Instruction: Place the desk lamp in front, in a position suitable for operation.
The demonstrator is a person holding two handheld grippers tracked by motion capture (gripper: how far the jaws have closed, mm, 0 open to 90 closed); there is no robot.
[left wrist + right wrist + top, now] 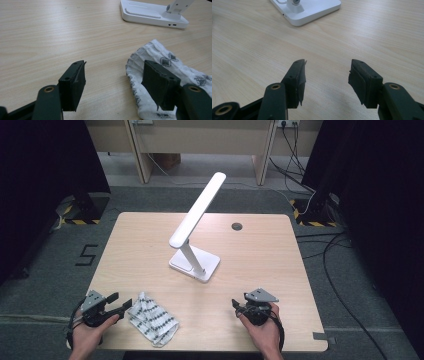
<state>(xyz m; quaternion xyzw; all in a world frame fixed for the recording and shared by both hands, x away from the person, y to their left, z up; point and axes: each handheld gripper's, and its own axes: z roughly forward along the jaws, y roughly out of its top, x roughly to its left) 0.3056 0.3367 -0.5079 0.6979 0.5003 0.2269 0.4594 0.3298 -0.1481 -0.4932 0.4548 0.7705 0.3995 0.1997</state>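
A white cloth with dark diamond patterns (152,321) lies crumpled near the table's front left edge. My left gripper (119,303) stands open right beside it; in the left gripper view its right jaw rests against the cloth (162,60) while the gap of the left gripper (115,85) holds only bare wood. A white desk lamp (195,262) stands mid-table, its long head tilted up and back. My right gripper (241,308) is open at the front right, low over the table, with nothing in the right gripper (325,83). The lamp's base (312,10) lies ahead of it.
The wooden table (250,255) has a round cable hole (236,226) at the back right. Lamp base (152,15) sits beyond the cloth in the left gripper view. Cables and stands crowd the floor around the table.
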